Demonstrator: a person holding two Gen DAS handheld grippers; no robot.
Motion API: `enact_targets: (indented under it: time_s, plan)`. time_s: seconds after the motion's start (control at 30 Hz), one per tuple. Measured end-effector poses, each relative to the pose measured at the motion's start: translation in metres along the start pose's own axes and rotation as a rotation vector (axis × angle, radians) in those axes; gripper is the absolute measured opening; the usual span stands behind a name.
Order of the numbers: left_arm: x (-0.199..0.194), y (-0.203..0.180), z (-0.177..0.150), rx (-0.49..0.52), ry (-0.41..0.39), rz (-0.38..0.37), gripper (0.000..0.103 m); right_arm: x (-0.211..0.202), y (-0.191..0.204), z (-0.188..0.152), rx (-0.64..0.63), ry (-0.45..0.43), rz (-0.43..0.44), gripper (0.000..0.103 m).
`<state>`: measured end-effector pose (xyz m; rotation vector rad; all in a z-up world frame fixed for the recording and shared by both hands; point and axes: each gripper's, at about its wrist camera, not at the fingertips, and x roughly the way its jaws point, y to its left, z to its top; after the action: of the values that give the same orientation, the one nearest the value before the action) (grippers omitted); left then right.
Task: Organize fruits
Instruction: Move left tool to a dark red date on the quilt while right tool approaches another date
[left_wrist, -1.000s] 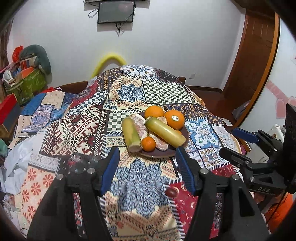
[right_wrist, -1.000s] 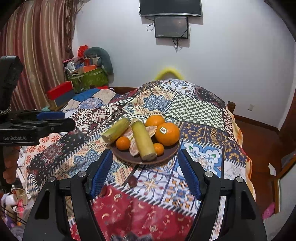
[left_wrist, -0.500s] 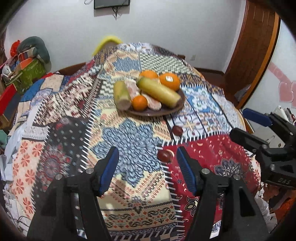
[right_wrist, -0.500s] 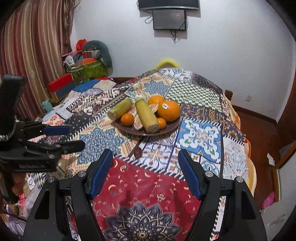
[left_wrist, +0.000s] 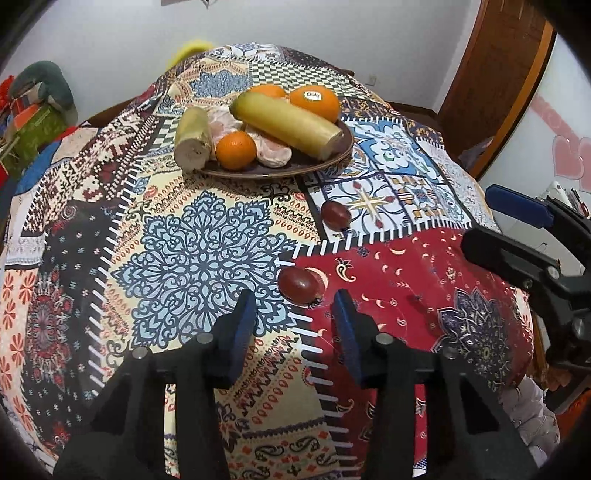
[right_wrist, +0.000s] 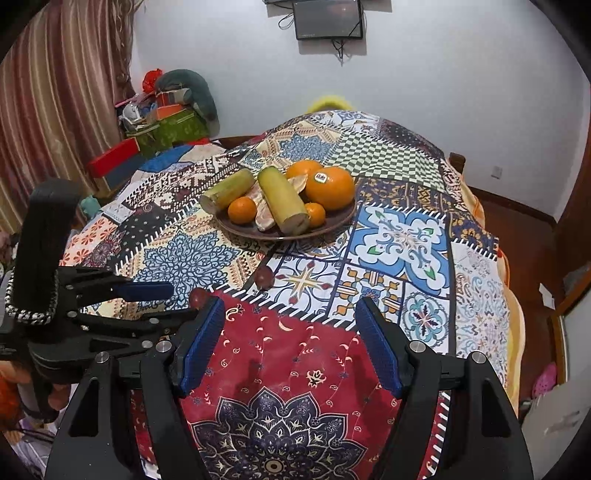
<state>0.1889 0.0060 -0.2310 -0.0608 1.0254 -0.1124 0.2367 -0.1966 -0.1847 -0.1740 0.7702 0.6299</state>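
Note:
A brown plate holds oranges, two sugarcane pieces and peeled pomelo segments on the patchwork tablecloth. Two dark red fruits lie loose on the cloth: the nearer one and the farther one. My left gripper is open, its fingertips just short of the nearer red fruit and either side of it. My right gripper is open and empty above the red patch, to the right of both red fruits.
The round table's edge drops off at the right toward a wooden floor. Boxes and bags are piled at the back left by a curtain. A wooden door stands on the right.
Both grippers have pulled back and lowered toward the near side of the table. The left gripper's jaws have narrowed and now frame the nearer red fruit.

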Motion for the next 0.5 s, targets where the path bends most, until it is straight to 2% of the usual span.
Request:
enact_targets:
  time_s: [0.1,0.23,0.43,0.5]
  plan:
    - [0.005,0.000,0.001,0.003,0.004,-0.022,0.034,0.008,0.002,-0.001,-0.010,0.011,-0.002,0.070]
    - [0.010,-0.002,0.001,0.017,-0.002,-0.034,0.027,0.017,0.003,0.001,-0.015,0.033,0.013,0.059]
    - [0.011,0.004,0.002,0.013,-0.024,-0.066,0.023,0.035,0.008,0.007,-0.046,0.068,0.029,0.047]
    - [0.009,0.006,0.002,0.014,-0.031,-0.067,0.022,0.042,0.009,0.010,-0.053,0.078,0.030,0.046]
